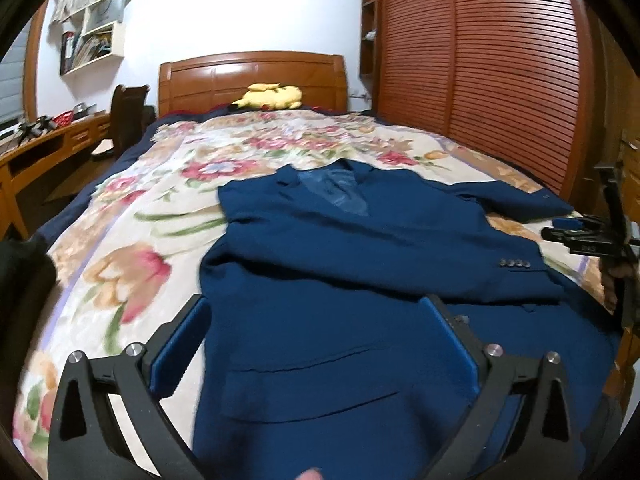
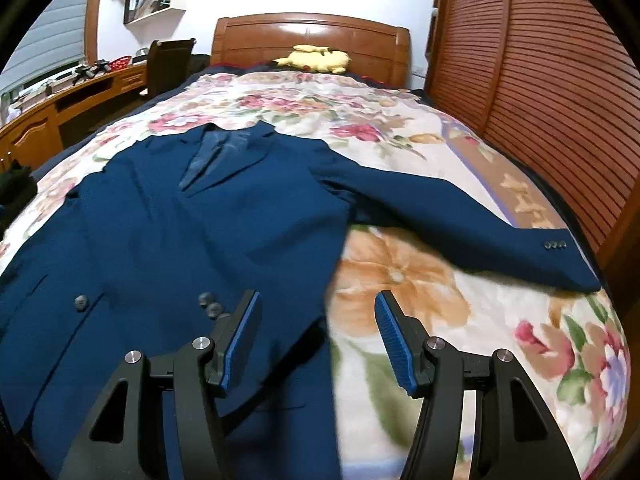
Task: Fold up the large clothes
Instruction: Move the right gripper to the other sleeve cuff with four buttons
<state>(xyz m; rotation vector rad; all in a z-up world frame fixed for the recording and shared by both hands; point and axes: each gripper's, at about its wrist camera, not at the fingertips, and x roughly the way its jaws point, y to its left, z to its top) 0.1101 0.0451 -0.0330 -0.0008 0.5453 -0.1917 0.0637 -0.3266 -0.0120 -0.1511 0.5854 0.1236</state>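
We find blue jacket (image 2: 192, 216) face up on bed (image 2: 420, 280), one sleeve (image 2: 460, 220) outstretched. Left gripper (image 1: 316, 344) fingers spread, right gripper (image 2: 318, 336) fingers spread, neither pinching cloth. Risk: slack hem bunches, fold skews.

Matt navy woven cloth jacket (image 2: 224, 216) lies at centre frame on a soft floral fabric bedspread (image 2: 420, 280). Glossy varnished wood headboard (image 2: 312, 36) above; slatted wooden wardrobe doors (image 2: 540, 80) at right.
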